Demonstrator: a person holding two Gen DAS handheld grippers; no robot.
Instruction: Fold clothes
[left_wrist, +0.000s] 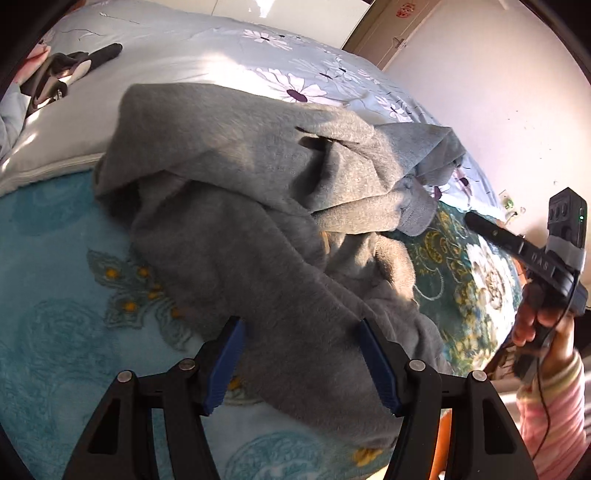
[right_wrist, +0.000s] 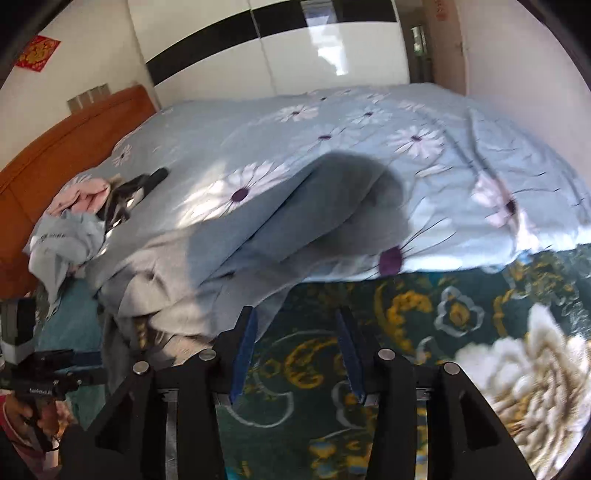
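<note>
Left wrist view: left gripper (left_wrist: 299, 332) gapes over gray garment (left_wrist: 258, 229); right gripper (right_wrist: 295, 321) gapes too.

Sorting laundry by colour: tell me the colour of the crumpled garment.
Plain grey garment, best seen in the left wrist view.

A bed fills the room, its pale blue daisy-print duvet (right_wrist: 369, 155) patched with sunlight. At the duvet's near edge lies a dark green flowered blanket (right_wrist: 461, 332). An orange-brown headboard (right_wrist: 62, 147) stands at the duvet's left; behind it rises a white wardrobe (right_wrist: 295, 48) with a black band.
</note>
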